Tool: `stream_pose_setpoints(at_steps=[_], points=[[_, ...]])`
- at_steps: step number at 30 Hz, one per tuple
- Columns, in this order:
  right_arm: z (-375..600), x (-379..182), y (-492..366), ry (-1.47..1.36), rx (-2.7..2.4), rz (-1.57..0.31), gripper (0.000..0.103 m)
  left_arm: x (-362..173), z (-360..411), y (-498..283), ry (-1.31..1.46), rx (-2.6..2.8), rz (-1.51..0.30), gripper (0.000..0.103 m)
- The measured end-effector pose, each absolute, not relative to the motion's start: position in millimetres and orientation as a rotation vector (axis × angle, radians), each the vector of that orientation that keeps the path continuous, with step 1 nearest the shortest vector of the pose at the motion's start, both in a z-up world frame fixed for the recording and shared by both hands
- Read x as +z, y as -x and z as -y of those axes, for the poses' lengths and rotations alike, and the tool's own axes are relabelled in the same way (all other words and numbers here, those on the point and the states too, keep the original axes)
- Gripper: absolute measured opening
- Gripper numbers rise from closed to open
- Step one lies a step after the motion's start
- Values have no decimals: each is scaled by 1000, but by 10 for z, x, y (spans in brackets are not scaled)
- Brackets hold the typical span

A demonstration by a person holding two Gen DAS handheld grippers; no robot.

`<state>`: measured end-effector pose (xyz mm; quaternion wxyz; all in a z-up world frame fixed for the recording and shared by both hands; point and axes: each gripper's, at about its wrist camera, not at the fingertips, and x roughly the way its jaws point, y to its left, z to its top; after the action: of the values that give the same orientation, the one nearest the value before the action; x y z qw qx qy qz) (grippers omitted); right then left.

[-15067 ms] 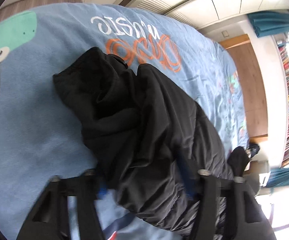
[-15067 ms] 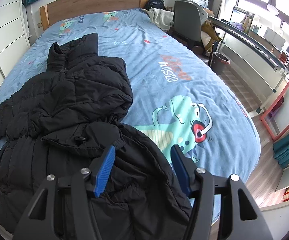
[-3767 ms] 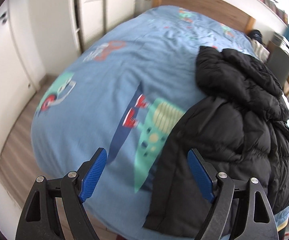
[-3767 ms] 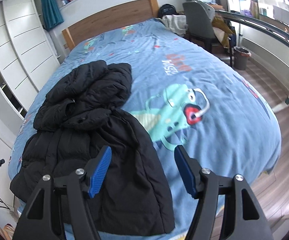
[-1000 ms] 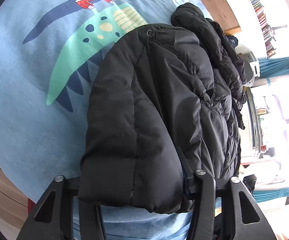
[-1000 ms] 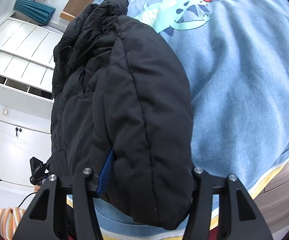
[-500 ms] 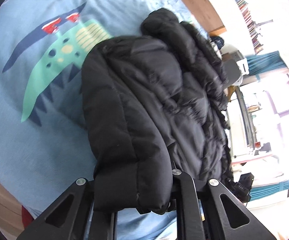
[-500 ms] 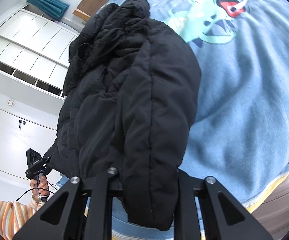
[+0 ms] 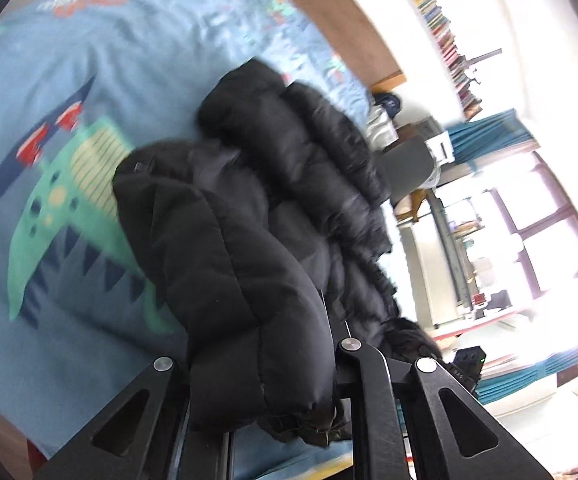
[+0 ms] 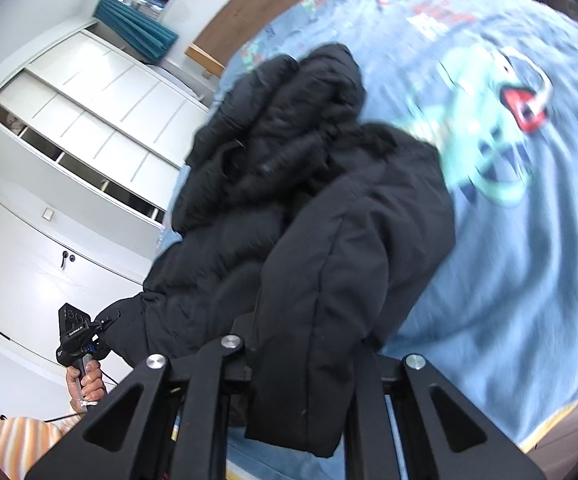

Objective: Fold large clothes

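A black puffer jacket (image 9: 273,208) lies on a blue bed with cartoon dinosaur prints (image 9: 69,208). My left gripper (image 9: 263,384) is shut on the jacket's bottom hem at one corner, and the padded cloth bulges up over its fingers and hides the pads. In the right wrist view the same jacket (image 10: 321,216) rises from the bed, and my right gripper (image 10: 301,396) is shut on the hem's other corner. Both held corners hang lifted above the bed edge. The left gripper (image 10: 75,338) also shows at the far left of that view, held by a hand.
A wooden headboard (image 9: 341,28) stands at the bed's far end. White cupboards (image 10: 69,152) line one side. A grey chair (image 9: 409,168), a desk and bright windows (image 9: 549,240) are on the other side. A striped sleeve (image 10: 13,440) shows at the lower left.
Both grippers have closed on the jacket's hem and risen, lifting the lower part of the jacket off the bed. Both views have tilted.
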<state>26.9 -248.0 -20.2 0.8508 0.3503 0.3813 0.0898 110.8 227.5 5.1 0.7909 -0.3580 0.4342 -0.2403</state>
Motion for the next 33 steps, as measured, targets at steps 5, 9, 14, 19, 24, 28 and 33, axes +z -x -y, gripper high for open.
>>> stream_pose_setpoints(at_steps=[5, 9, 14, 19, 24, 28, 33], points=[[2607, 190, -499, -716, 197, -711, 11, 518, -2301, -1384, 755, -563, -833, 13], [2813, 596, -743, -702, 183, -620, 11, 924, -2329, -1723, 749, -598, -739, 13], [3119, 1010, -1091, -733, 139, -506, 11, 1298, -2457, -2321, 790, -595, -653, 14], [3422, 1301, -1677, -793, 86, -429, 11, 1421, -2486, -3154, 817, -543, -637, 14], [3658, 1195, -2619, -879, -43, -464, 11, 1268, -2339, -4139, 813, -462, -698, 14], [3846, 891, -3370, -903, -132, -524, 11, 963, -2204, -4864, 795, -386, -764, 14], [4041, 429, -4059, -929, -219, -601, 11, 315, -2075, -5623, 812, -303, -861, 14]])
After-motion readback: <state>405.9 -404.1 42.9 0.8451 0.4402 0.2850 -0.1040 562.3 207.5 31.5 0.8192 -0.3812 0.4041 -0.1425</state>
